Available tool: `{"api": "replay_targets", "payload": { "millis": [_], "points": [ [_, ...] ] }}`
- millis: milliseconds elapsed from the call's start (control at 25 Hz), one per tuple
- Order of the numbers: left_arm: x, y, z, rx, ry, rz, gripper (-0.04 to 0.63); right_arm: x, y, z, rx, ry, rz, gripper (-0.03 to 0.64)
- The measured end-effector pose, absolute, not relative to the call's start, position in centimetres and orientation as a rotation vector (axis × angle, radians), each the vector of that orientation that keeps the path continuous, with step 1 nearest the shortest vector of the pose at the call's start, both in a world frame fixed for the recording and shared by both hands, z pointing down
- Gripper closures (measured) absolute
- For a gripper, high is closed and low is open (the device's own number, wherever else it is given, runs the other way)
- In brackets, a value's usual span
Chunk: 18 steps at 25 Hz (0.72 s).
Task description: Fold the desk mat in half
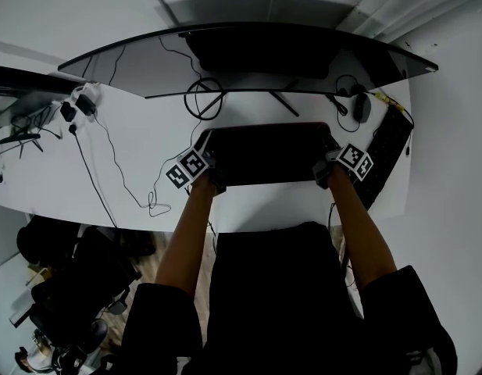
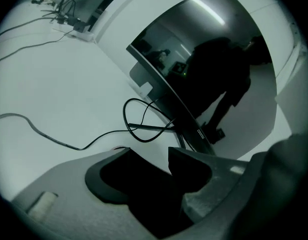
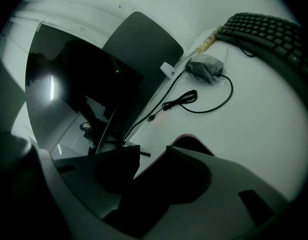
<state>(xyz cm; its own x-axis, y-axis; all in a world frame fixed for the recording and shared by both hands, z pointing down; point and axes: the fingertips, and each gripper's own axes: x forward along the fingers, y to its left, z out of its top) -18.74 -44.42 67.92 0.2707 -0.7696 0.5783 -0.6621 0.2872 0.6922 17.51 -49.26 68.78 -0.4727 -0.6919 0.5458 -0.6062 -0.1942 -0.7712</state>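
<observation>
The black desk mat (image 1: 268, 153) lies on the white desk (image 1: 131, 155) in front of the monitor, seemingly doubled over, with a thin reddish edge. In the head view my left gripper (image 1: 215, 180) is at the mat's near left corner and my right gripper (image 1: 322, 175) at its near right corner. In the left gripper view the left gripper (image 2: 153, 176) has its jaws spread wide, with dark mat (image 2: 144, 194) in the gap and no pad pressing on it. The right gripper (image 3: 146, 171) likewise stands open over the mat's corner (image 3: 193, 140).
A wide curved monitor (image 1: 248, 57) on a stand spans the back of the desk. Looped cables (image 1: 203, 98) lie behind the mat. A black keyboard (image 1: 387, 158) and a small grey device (image 3: 206, 66) are at the right, chargers and cords (image 1: 76, 104) at the left.
</observation>
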Motion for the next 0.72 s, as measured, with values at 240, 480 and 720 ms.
{"api": "replay_targets", "payload": {
  "millis": [240, 480, 720],
  "points": [
    [-18.6, -42.7, 65.4, 1.515, -1.421, -0.104, 0.371, 17.2, -47.4, 66.3, -1.603, 2.153, -1.666, 0.471],
    [-18.4, -39.7, 61.5, 1.653, -1.403, -0.088, 0.372, 17.0, -44.3, 62.6, -1.678, 2.233, -1.558, 0.471],
    [-18.1, -36.0, 57.3, 1.795, -1.42, -0.094, 0.374, 15.4, -39.5, 58.1, -1.722, 2.444, -1.324, 0.471]
  ]
}}
